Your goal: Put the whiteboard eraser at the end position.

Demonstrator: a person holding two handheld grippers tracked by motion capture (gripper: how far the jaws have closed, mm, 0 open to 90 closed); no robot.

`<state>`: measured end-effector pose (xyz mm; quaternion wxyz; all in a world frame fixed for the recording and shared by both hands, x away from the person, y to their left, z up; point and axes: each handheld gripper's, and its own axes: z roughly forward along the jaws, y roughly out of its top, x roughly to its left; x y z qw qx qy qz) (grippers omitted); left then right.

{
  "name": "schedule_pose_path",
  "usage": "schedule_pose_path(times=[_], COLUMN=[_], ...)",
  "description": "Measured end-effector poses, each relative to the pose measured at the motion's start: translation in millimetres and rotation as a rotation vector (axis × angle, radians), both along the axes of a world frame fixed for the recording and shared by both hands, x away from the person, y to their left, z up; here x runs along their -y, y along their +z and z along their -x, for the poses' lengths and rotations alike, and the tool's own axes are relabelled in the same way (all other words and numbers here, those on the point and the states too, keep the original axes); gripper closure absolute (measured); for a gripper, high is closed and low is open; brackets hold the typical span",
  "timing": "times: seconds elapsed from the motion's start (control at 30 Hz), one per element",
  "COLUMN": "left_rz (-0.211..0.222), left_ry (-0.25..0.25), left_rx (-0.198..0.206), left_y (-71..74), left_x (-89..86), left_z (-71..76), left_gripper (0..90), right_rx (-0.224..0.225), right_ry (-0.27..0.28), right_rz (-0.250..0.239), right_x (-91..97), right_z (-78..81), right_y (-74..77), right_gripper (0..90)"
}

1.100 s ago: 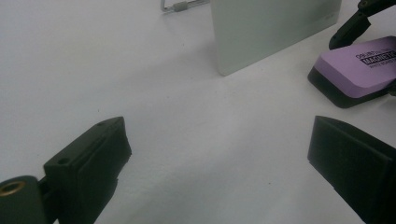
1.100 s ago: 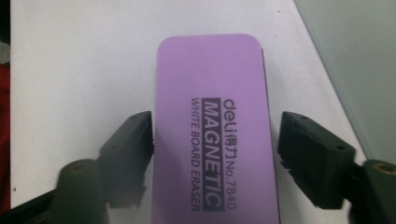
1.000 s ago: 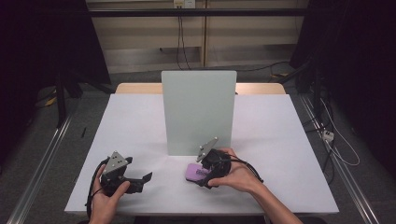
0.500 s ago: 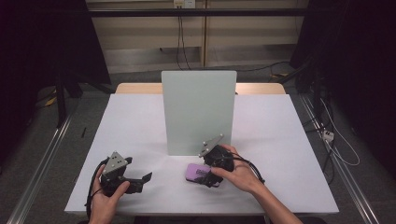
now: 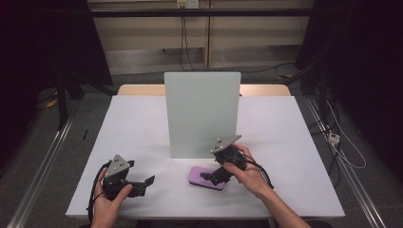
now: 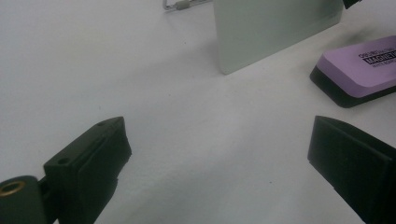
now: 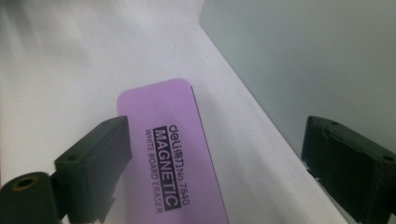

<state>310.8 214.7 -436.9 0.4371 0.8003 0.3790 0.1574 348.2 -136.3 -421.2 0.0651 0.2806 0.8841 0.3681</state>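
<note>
A purple magnetic whiteboard eraser (image 5: 197, 174) (image 7: 163, 135) (image 6: 359, 67) lies flat on the white table (image 5: 285, 142), just in front of an upright pale green board (image 5: 202, 114) (image 7: 303, 60). My right gripper (image 5: 209, 176) (image 7: 215, 158) hovers over the eraser's right end, tilted down. Its jaws have just been opening. They now stand wide, with the eraser below and between them and untouched by the pads. My left gripper (image 5: 149, 181) (image 6: 219, 158) rests low at the table's front left, open, with bare table between its jaws.
The board (image 6: 271, 28) stands mid-table and hides what is behind it. A small metal ring (image 6: 180, 4) lies near its base. Floor rails and cables run along both sides of the table.
The right gripper's jaws have spread apart above the eraser, which stays flat on the table. The left hand has not moved.
</note>
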Motion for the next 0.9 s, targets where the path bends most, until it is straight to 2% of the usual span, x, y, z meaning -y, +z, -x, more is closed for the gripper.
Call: schedule_pose_path(times=[0.1, 0.23, 0.3, 0.4, 0.7, 0.77, 0.9], left_rz=[0.002, 0.004, 0.002, 0.005, 0.008, 0.011, 0.012], left_ry=[0.008, 0.016, 0.014, 0.018, 0.026, 0.035, 0.041], left_rx=[-0.002, -0.004, -0.003, -0.003, 0.0, 0.012, 0.004], left_y=[-0.5, -0.5, -0.2, -0.4, 0.2, 1.0, 0.5], left_x=[-0.4, -1.1, -1.2, -1.0, -1.9, -2.7, -3.1], left_z=[-0.5, -1.0, -0.8, -1.0, -1.0, -1.0, -1.8], left_gripper=[5.2, 5.2, 5.2, 5.2, 5.2, 5.2, 5.2], right_rx=[0.004, 0.023, 0.02, 0.032, 0.072, 0.072, 0.094], right_ry=[-0.038, -0.094, -0.105, -0.134, -0.234, -0.247, -0.288], right_rz=[-0.031, -0.047, -0.054, -0.045, -0.045, -0.055, -0.054], right_x=[4.2, 13.4, 18.5, 24.5, 45.5, 50.6, 60.1], right_z=[0.8, 3.6, 5.1, 8.4, 15.1, 16.8, 20.6], right_y=[-0.2, 1.0, 0.9, -1.4, -4.7, -3.8, -2.0], right_gripper=[7.4, 6.7, 10.6, 7.2, 8.9, 8.7, 7.6])
